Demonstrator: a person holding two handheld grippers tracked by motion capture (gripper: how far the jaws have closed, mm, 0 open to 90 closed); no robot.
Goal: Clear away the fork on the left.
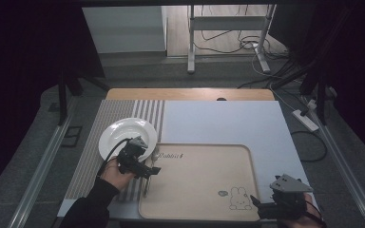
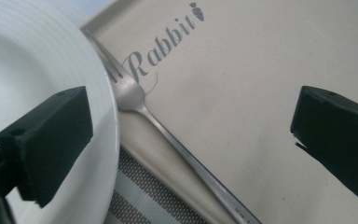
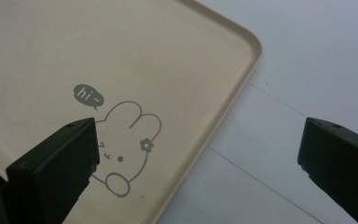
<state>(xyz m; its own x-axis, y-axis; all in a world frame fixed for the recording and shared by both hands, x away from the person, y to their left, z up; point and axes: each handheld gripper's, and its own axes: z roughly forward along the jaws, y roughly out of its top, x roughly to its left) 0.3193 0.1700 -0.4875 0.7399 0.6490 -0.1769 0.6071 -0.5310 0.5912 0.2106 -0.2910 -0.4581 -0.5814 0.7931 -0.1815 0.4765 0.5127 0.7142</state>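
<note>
A person's left gripper (image 2: pixel 191 140) is hovering with jaws spread wide over a steel fork (image 2: pixel 168 135), which is lying across the left rim of a beige rabbit-print tray (image 1: pixel 204 185), its tines tucked just under the edge of a white plate (image 1: pixel 123 130). The right gripper (image 3: pixel 200 172), jaws also spread and holding nothing, is waiting over the tray's near right corner. The risk appears to be the plate: one jaw is hanging above its rim and could knock or tip it while closing. The thin handle, resting partly on the raised tray edge, may also slip or pivot away from the jaws.
</note>
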